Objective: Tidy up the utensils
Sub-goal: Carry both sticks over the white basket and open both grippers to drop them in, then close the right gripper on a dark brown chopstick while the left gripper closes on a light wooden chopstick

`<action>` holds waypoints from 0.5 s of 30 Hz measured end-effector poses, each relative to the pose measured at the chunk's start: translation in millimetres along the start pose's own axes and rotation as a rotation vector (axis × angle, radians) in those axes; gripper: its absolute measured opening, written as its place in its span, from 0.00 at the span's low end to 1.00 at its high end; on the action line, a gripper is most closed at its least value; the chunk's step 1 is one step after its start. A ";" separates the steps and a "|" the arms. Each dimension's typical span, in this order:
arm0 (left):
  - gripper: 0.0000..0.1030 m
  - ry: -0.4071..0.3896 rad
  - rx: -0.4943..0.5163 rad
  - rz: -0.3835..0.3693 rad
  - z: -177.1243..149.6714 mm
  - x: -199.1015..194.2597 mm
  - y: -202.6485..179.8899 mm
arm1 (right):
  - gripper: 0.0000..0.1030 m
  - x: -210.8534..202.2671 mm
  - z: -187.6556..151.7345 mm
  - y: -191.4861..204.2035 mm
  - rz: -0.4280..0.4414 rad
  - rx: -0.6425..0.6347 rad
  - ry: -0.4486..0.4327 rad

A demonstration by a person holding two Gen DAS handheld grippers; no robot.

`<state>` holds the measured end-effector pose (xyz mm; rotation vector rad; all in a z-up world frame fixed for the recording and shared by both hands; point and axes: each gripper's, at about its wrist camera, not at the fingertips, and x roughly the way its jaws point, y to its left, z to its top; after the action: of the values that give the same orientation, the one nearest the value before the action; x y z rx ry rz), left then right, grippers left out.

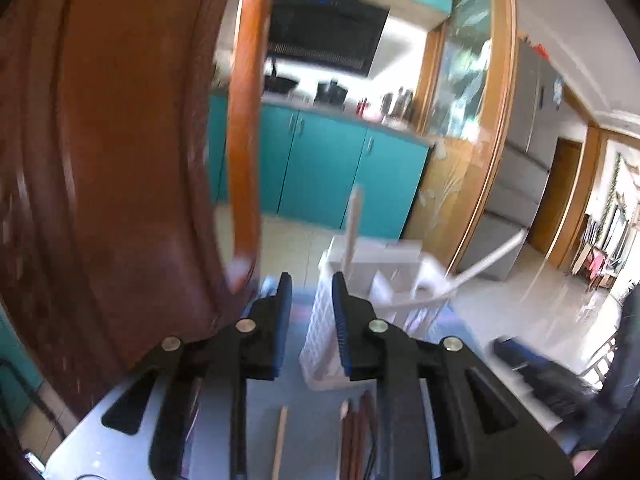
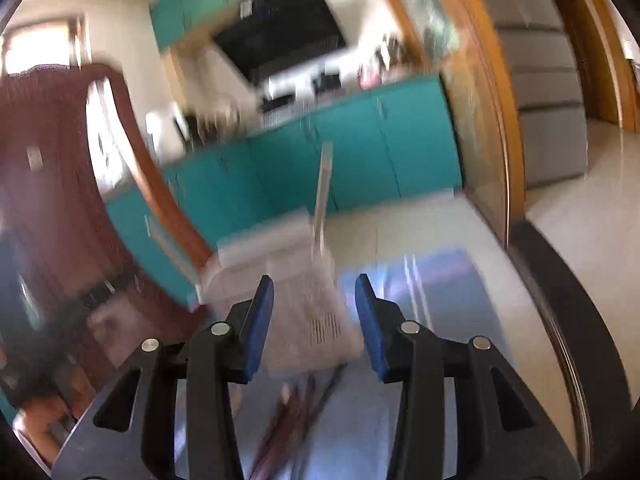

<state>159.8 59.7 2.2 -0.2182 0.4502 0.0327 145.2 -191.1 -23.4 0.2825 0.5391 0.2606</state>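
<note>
A white slotted utensil holder (image 1: 384, 276) stands on the glassy table (image 1: 260, 420) just beyond my left gripper (image 1: 311, 278), which is open with nothing between its blue pads. A pale chopstick (image 1: 354, 220) stands upright in the holder, and a white spoon handle (image 1: 492, 260) leans out to the right. Nearer me lie one pale chopstick (image 1: 280, 440) and several brown chopsticks (image 1: 356, 432). In the blurred right wrist view, my right gripper (image 2: 314, 278) is open and empty in front of the holder (image 2: 280, 276). Dark chopsticks (image 2: 296, 412) lie below it.
A brown wooden chair (image 1: 120, 160) rises close on the left, seen also as a chair (image 2: 52, 184) in the right wrist view. Teal kitchen cabinets (image 1: 340, 176) and a wood-framed glass door (image 1: 464, 120) stand behind. A dark rim bounds the table edge (image 2: 560, 300) at right.
</note>
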 end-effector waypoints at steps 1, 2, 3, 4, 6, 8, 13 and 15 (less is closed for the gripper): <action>0.21 0.035 0.004 0.014 -6.1 2.5 2.3 | 0.37 20.7 -12.1 4.9 -0.025 -0.031 0.116; 0.21 0.066 0.006 0.026 -11.5 7.0 4.6 | 0.33 36.0 -18.7 7.5 -0.030 -0.046 0.194; 0.21 0.110 0.009 0.041 -18.3 13.9 6.7 | 0.31 57.2 -32.1 12.6 -0.025 -0.065 0.308; 0.21 0.141 0.015 0.047 -21.9 18.4 7.9 | 0.28 71.4 -42.0 16.5 -0.029 -0.070 0.374; 0.21 0.189 0.028 0.061 -30.9 24.8 12.4 | 0.28 90.3 -58.0 22.1 -0.051 -0.078 0.465; 0.21 0.238 0.040 0.074 -38.5 32.4 13.6 | 0.28 101.2 -67.6 26.5 -0.039 -0.085 0.522; 0.29 0.319 0.031 0.087 -52.6 47.8 13.5 | 0.20 112.4 -86.5 30.5 -0.087 -0.116 0.587; 0.29 0.346 0.043 0.091 -56.1 52.9 6.1 | 0.09 109.8 -87.3 31.1 -0.076 -0.109 0.588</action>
<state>182.9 52.6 -71.3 -0.1607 0.8045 0.0753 184.0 -110.6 -136.0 0.0733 1.1100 0.2988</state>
